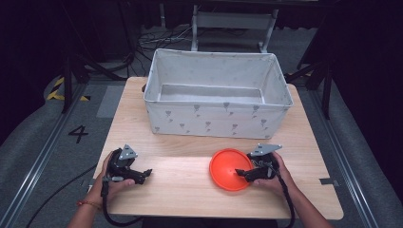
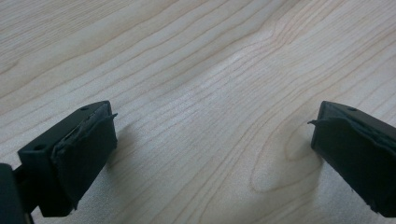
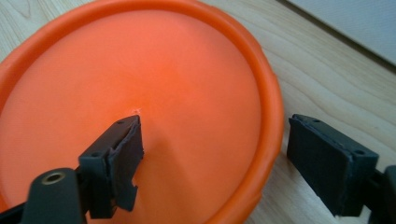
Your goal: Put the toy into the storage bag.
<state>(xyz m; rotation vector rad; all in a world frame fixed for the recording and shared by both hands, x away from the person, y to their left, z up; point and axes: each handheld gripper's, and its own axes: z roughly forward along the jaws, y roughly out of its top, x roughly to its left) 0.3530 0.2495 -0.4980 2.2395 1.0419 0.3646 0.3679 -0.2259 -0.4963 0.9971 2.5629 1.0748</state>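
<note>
High view: fabric bin (image 1: 216,116) behind orange plate (image 1: 230,169); right gripper (image 1: 243,174) jaws released astride rim; left gripper (image 1: 146,174) released.

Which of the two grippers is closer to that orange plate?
The right gripper: its open jaws straddle the orange plate's rim, one over the inside, one outside. The left gripper is open over bare table, well away.

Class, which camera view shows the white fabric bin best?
The high view: the whole bin shows, open top and printed front. The right gripper view catches a pale corner, apparently the bin's; the left gripper view looks at bare table.
</note>
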